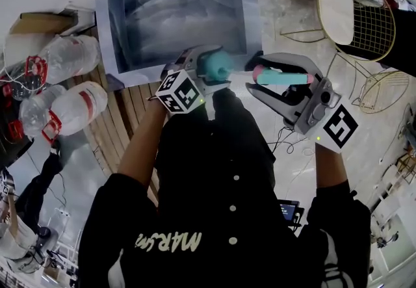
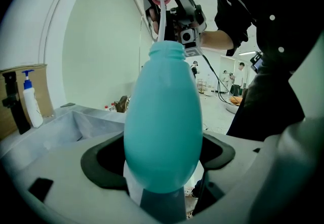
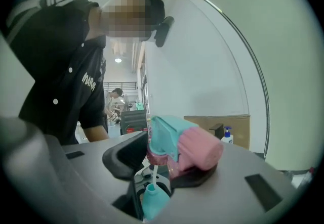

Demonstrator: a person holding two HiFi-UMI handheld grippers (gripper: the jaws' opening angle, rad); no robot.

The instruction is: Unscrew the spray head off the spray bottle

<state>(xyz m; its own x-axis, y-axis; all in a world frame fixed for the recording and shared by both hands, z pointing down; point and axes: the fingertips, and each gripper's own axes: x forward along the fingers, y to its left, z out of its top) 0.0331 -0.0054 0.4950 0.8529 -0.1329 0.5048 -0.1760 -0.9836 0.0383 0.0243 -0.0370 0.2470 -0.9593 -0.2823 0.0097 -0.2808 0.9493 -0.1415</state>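
A teal spray bottle [image 1: 212, 64] sits between the jaws of my left gripper [image 1: 203, 75], which is shut on its body [image 2: 162, 122]. The bottle's threaded neck [image 2: 167, 51] is bare. The pink and teal spray head [image 1: 281, 77] is off the neck and gripped by my right gripper [image 1: 276, 82], held a little to the right of the bottle in the head view. Its white dip tube [image 2: 162, 23] still reaches down into the neck. In the right gripper view the spray head [image 3: 185, 147] fills the jaws, with the bottle [image 3: 152, 202] just below.
A large grey box lined with clear plastic [image 1: 244, 13] stands just beyond the grippers. Clear bottles with red labels [image 1: 73, 106] lie at the left. A gold wire chair [image 1: 361, 17] is at the upper right. A cardboard box with a pump bottle [image 2: 29, 102] stands behind.
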